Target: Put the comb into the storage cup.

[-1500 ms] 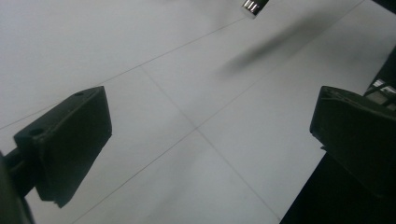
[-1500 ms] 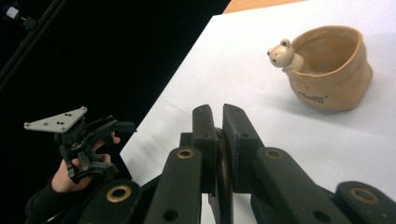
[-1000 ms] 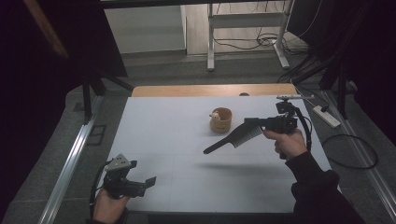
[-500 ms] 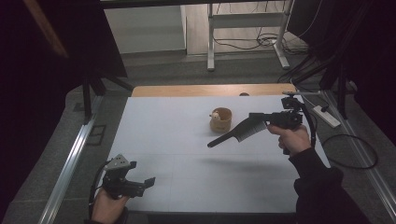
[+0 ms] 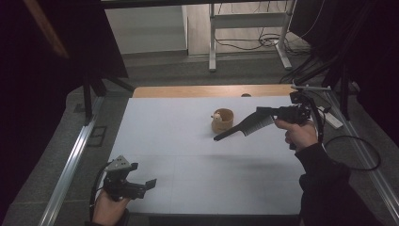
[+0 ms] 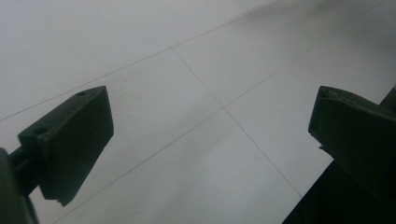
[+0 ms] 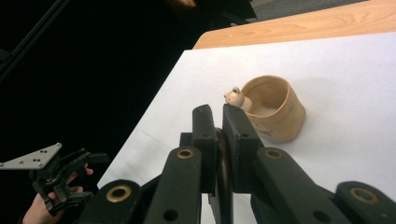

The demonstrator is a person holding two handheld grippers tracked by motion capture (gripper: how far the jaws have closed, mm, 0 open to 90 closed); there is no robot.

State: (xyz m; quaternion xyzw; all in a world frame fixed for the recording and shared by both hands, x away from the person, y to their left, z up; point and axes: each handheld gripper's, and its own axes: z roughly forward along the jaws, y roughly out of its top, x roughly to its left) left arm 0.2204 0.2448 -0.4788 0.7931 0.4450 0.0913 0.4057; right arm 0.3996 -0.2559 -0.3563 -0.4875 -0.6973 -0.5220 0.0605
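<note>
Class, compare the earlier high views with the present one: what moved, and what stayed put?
The right gripper, shut on a black comb, has carried it up and toward the far right of the table, its tip drawing closer to the tan cup. The grip is unchanged. The cup and the open left gripper stayed where they were.

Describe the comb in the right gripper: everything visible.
The comb is dark, likely plastic, with a toothed section near the right gripper and a tapering handle pointing toward the table's left. The gripper's jaws are shut on its toothed end, holding it in the air above the white table, tilted slightly downward, just in front of the tan cup; contact between them is unclear.
</note>
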